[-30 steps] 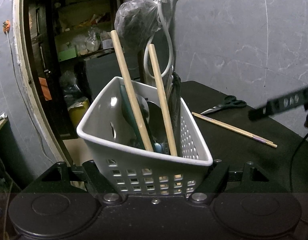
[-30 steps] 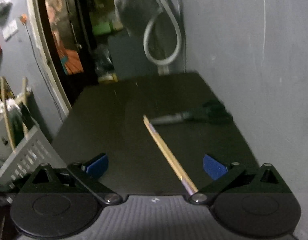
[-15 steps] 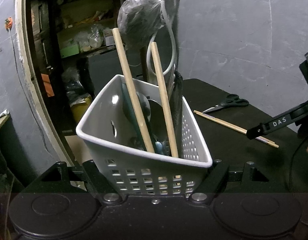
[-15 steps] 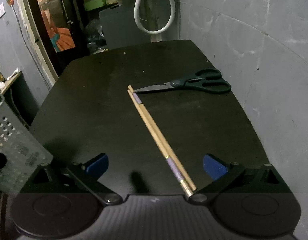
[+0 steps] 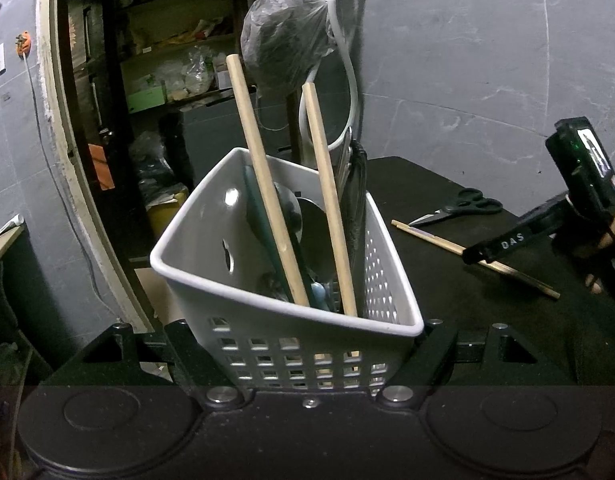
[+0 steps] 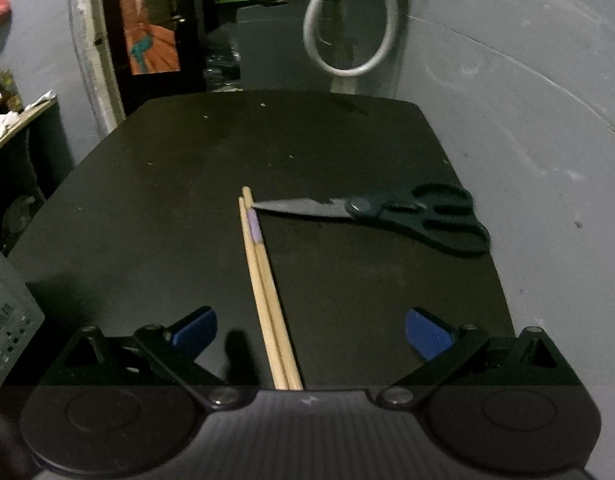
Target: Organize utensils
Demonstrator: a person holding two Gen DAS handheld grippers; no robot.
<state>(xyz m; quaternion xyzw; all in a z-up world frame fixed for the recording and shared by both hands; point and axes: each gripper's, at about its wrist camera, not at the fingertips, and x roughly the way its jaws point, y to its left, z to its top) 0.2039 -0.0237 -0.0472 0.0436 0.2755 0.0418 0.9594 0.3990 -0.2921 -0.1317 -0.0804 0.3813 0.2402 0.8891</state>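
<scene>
White perforated plastic forms a utensil basket (image 5: 291, 344), which is being clamped near its lower front wall by the left gripper (image 5: 307, 360), its jaws drawn in tight against the sides. Two long wooden handles (image 5: 267, 176), a dark ladle and other utensils are being kept upright inside it. Beside the basket, on the black table (image 6: 347, 140), a pair of wooden chopsticks (image 6: 263, 280) is lying side by side, touching along their length, one marked with a purple band. Black kitchen scissors (image 6: 391, 212) are lying just beyond, their blade tip close to the far ends of the chopsticks.

The right gripper (image 6: 309, 332) is being held low over the near part of the chopsticks with its blue pads (image 6: 195, 326) spread wide and nothing gripped; the sticks are lying between the pads, slightly left of centre.

Judging from this, the chopsticks are being lined up for pickup. The step would be done well if the gripper were centred over both sticks, lowered until the pads straddle them at the table, and closed evenly so that neither stick is rolled away or left behind.
</scene>
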